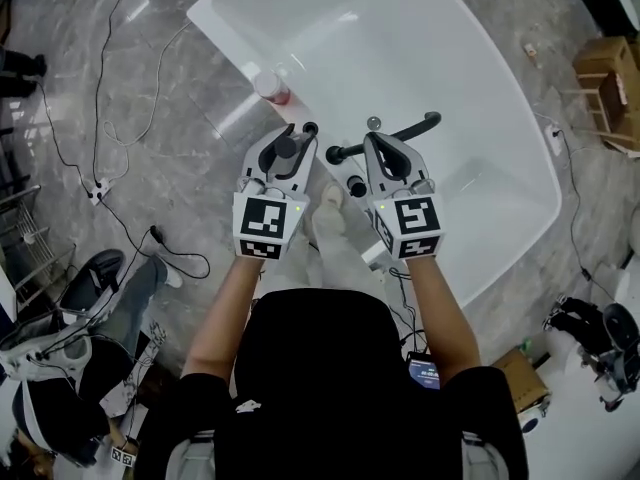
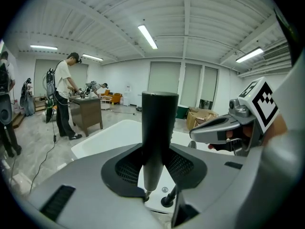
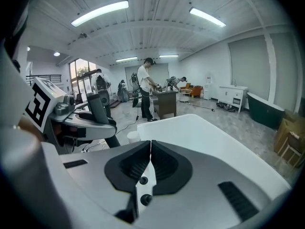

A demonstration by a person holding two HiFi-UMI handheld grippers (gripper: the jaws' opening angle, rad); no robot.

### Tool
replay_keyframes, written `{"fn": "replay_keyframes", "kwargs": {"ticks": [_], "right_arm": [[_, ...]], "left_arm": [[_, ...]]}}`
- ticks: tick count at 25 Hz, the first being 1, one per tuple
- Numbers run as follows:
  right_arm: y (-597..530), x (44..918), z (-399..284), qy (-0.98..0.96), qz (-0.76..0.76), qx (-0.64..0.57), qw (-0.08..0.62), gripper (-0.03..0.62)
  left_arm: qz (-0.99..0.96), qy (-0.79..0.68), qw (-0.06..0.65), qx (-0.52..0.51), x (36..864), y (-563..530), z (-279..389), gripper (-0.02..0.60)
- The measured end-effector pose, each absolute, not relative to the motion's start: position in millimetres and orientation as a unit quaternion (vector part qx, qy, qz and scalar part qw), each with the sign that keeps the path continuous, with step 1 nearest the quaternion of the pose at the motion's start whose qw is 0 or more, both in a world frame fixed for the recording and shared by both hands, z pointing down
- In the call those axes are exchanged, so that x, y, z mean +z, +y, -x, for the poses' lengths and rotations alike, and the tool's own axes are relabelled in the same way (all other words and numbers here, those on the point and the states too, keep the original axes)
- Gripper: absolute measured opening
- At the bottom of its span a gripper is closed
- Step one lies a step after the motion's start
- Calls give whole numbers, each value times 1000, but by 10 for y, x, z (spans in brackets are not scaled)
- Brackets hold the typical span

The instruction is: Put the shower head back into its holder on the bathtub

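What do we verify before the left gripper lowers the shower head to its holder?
1. Left gripper jaws clamped on shower head: ok.
2. Shower head upright, narrow end down: ok.
3. Right gripper jaws shut, empty, apart from the shower head: ok.
4. Narrow end lined up with holder: cannot tell.
5. Cup on bathtub rim stands clear of both grippers: ok.

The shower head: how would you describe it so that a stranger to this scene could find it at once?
Find the white bathtub, then the black fittings on its near rim. Above them the left tool clamps the shower head, an upright black cylinder. Unlike the curved spout beside it, it is straight and held in a tool.
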State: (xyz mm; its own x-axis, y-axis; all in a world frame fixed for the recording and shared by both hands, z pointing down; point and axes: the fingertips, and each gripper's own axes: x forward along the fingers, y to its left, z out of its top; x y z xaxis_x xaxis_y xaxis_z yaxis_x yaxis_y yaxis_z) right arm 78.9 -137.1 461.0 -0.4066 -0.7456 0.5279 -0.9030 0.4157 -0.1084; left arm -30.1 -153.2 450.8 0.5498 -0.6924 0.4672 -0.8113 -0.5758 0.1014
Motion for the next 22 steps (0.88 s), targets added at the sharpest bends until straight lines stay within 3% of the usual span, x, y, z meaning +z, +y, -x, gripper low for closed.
{"fn": "replay_keyframes", "kwargs": {"ticks": [22], "right_arm": [[-1164,5530,-920,-816,-478,243,219,23]], "left_arm": [[-843,-440,181,250,5759,-1520,100,144]]}}
